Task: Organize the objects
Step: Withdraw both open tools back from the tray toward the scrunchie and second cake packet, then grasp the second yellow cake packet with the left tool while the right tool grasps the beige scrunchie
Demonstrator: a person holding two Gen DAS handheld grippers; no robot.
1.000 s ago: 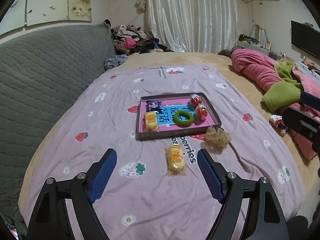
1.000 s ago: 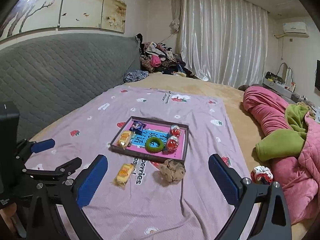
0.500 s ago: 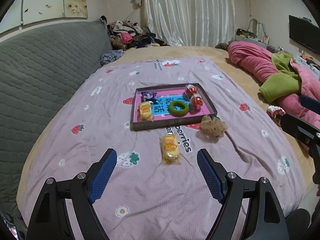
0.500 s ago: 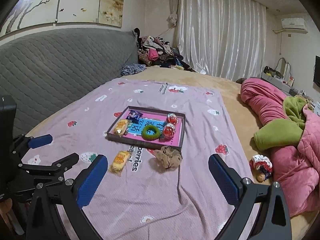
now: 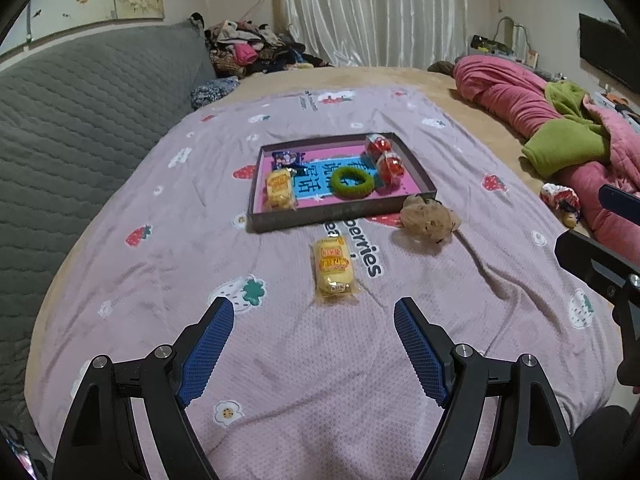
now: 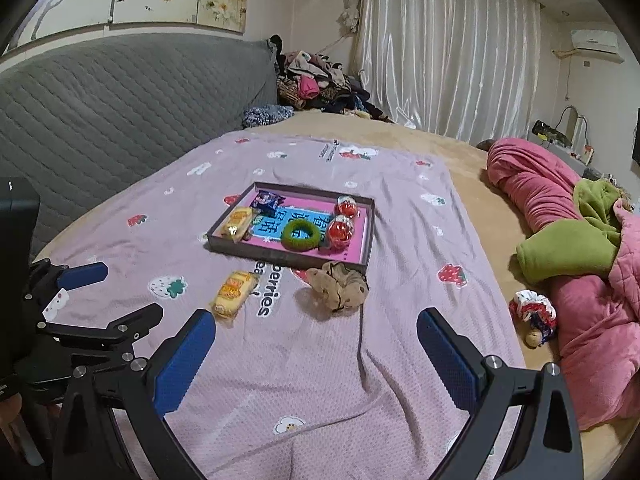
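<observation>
A dark tray point(image 5: 340, 216) lies on the pink sheet point(image 5: 280, 360) of the bed, and everything here is placed from this tray. Inside it, at the left end, is a yellow snack pack point(image 5: 279, 188), and behind this pack a small blue packet point(image 5: 286, 159). A green ring point(image 5: 352, 182) lies in the middle of the tray. Two red balls point(image 5: 386, 156) are at the right end, one behind the other. In front of the tray, on the sheet, lies a second yellow pack point(image 5: 333, 270). A brown scrunchie point(image 5: 428, 220) lies just beside the tray's front right corner. The left hand-held gripper point(image 5: 314, 316) hangs above the sheet in front of the second pack, its jaws apart and with nothing between them. The right hand-held gripper point(image 6: 316, 328) is in front of the scrunchie, jaws also apart and empty.
</observation>
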